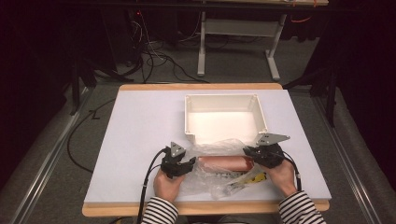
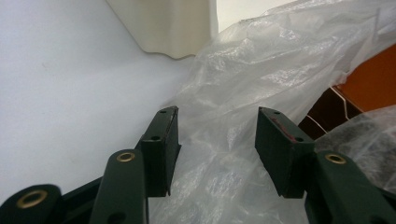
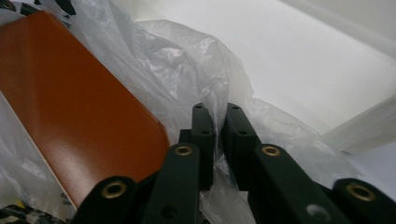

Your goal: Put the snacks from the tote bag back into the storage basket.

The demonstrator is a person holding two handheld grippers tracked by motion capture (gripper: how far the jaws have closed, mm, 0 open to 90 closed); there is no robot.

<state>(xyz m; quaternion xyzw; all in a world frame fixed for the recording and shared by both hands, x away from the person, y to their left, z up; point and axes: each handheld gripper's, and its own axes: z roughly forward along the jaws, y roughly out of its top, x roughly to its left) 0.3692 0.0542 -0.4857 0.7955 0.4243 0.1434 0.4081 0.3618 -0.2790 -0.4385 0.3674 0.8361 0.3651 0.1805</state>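
Plastic bag (image 3: 187, 65) pinched in right claw (image 3: 215, 116); left claw (image 2: 217, 126) open around it

White rectangular bin (image 1: 223, 116), open-topped, at the centre of the pale tabletop (image 1: 140, 140), its near wall towards the person. Wooden edge (image 1: 201, 87) borders the tabletop's far side. Behind, on the grey floor (image 1: 233, 70): black cables (image 1: 154, 58) and a metal table frame (image 1: 238, 42).
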